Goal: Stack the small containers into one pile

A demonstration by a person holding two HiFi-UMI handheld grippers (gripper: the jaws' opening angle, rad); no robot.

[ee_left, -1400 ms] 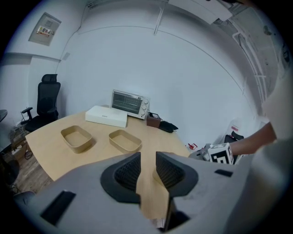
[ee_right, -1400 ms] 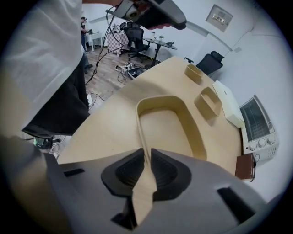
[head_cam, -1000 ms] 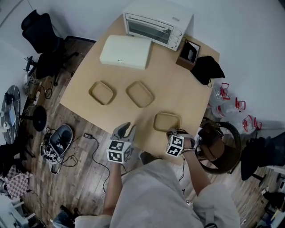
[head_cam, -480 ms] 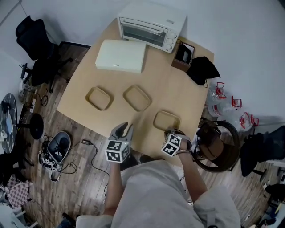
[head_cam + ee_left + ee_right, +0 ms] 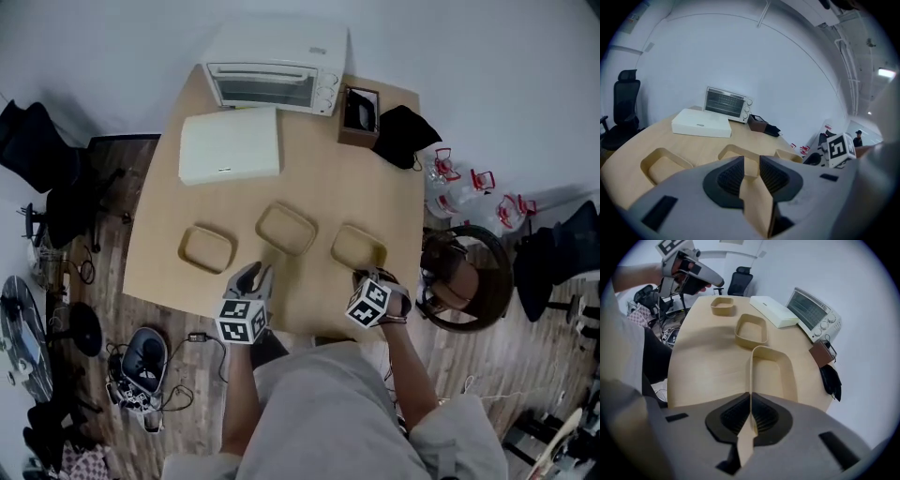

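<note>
**A:** How far along is the stacking?

**B:** Barely started, I'd say. The surface (image 5: 319, 192) has a toaster oven (image 5: 272, 70) and a flat white box (image 5: 230, 145) at its far end. Nearer the person, the three small containers sit in a loose row, each apart from the others. They are the left container (image 5: 205, 249), the middle container (image 5: 286, 229) and the right container (image 5: 359, 247). None is inside another, so there's no pile yet. By my reckoning, two of them have to be set into the third.

**A:** And the hands?

**B:** The right gripper (image 5: 367, 275) points steeply down at the near end of the right container. Its fingers are closed on that container's near wall, with the thin rim pinched between the pads. I can't tell whether the container's base has left the wood.

**A:** So that one looks like the first to go?

**B:** That's my guess, probably toward the middle one beside it.

**A:** What about the other hand?

**B:** The left gripper (image 5: 255, 275) hovers over the near edge of the surface, well short of any container. It tilts gently down and is aimed roughly at the middle container. Its fingers (image 5: 730, 176) stand apart, and between them I see only bare wood and the container rim far beyond.
</note>
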